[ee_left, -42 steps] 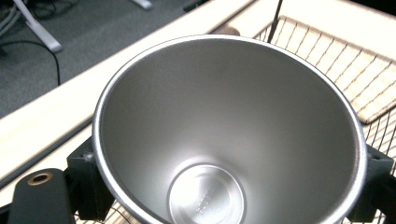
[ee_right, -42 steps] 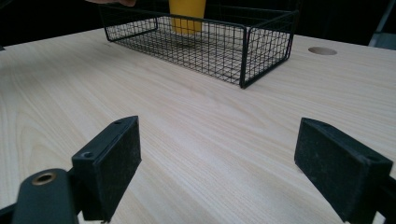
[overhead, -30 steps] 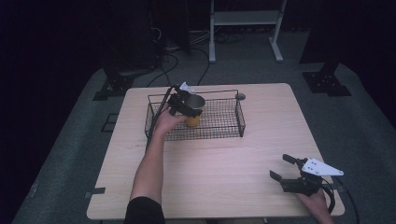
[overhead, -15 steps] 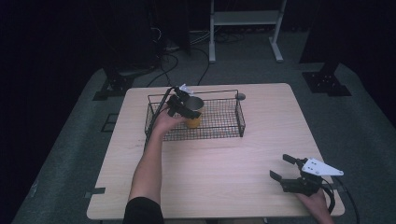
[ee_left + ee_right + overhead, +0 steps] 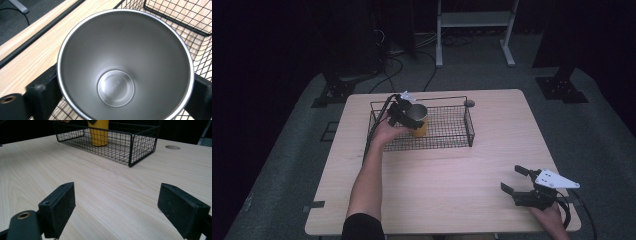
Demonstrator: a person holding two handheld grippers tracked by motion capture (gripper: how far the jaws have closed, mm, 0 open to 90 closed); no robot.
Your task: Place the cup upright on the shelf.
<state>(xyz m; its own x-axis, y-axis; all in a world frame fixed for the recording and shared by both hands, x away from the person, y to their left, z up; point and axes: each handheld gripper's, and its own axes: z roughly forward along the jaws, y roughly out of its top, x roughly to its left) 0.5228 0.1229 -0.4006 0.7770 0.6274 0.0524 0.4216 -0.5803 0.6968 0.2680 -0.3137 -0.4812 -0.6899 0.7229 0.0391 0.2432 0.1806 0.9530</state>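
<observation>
Nothing moved: left gripper (image 5: 408,116) fingers clamp yellow, steel-lined cup (image 5: 125,65); right gripper (image 5: 518,180) fingers open.

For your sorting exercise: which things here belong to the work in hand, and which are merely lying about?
Part of the work:
- yellow cup, metal inside
- left tongs, clamped on the cup
- wire basket around it

Lying about:
- right tongs, open, idle over the table
- white stand behind

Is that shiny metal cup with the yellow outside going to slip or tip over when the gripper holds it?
The yellow steel cup looks stiff, so the left gripper likely won't dent it. Its smooth wall tapers toward the base, so it might slide in the jaws. Being tall, it could tip if set down tilted on the black wire basket.
</observation>
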